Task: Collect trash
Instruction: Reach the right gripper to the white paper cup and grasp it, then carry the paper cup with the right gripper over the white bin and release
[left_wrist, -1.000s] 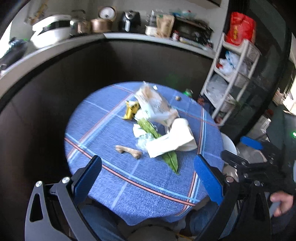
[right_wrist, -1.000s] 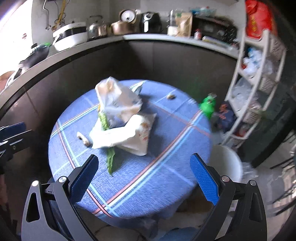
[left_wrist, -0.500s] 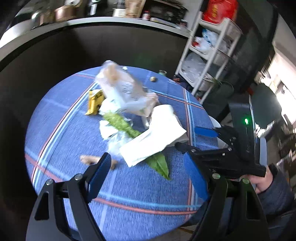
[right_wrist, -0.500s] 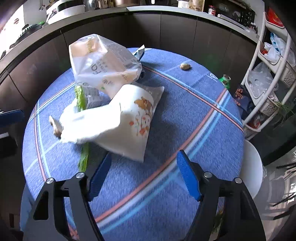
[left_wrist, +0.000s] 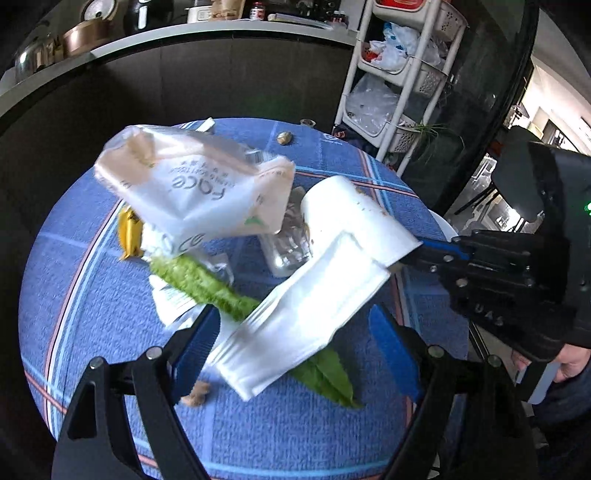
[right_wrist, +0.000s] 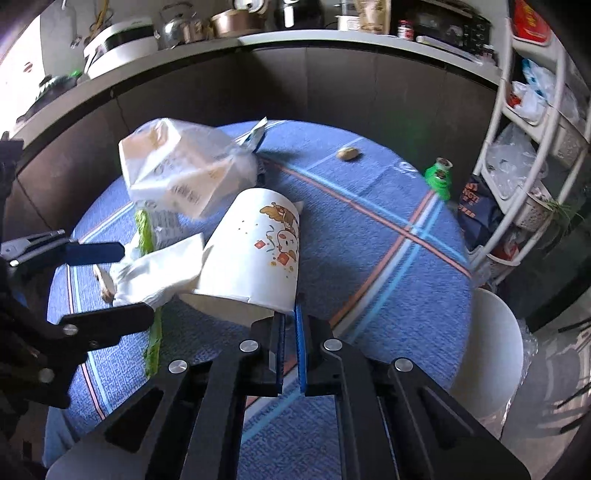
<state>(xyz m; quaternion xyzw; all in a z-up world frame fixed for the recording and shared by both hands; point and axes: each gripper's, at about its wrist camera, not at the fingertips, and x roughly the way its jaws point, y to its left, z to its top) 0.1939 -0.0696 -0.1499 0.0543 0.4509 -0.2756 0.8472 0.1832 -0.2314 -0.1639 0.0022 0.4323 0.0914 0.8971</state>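
Observation:
A trash pile lies on the round table with the blue cloth (left_wrist: 92, 306). In it are a white bag (right_wrist: 255, 254) with a cartoon print, a clear bread bag (left_wrist: 192, 184), a lettuce leaf (left_wrist: 207, 284) and a yellow wrapper (left_wrist: 129, 232). My right gripper (right_wrist: 290, 325) is shut on the white bag's near corner, and the bag (left_wrist: 325, 280) is also in the left wrist view. My left gripper (left_wrist: 295, 347) straddles the bag's other end. Its jaws are opening and its pads do not press the bag.
A white bin (right_wrist: 487, 354) stands off the table's right side, in front of a white rack (right_wrist: 532, 155) of plastic bags. A small brown piece (left_wrist: 195, 395) lies by my left finger. A nut (right_wrist: 348, 153) sits at the far edge. A dark counter curves behind.
Both grippers came down and in toward the pile. My right gripper went from wide open to shut on the white bag's corner. My left gripper now straddles the bag's other end.

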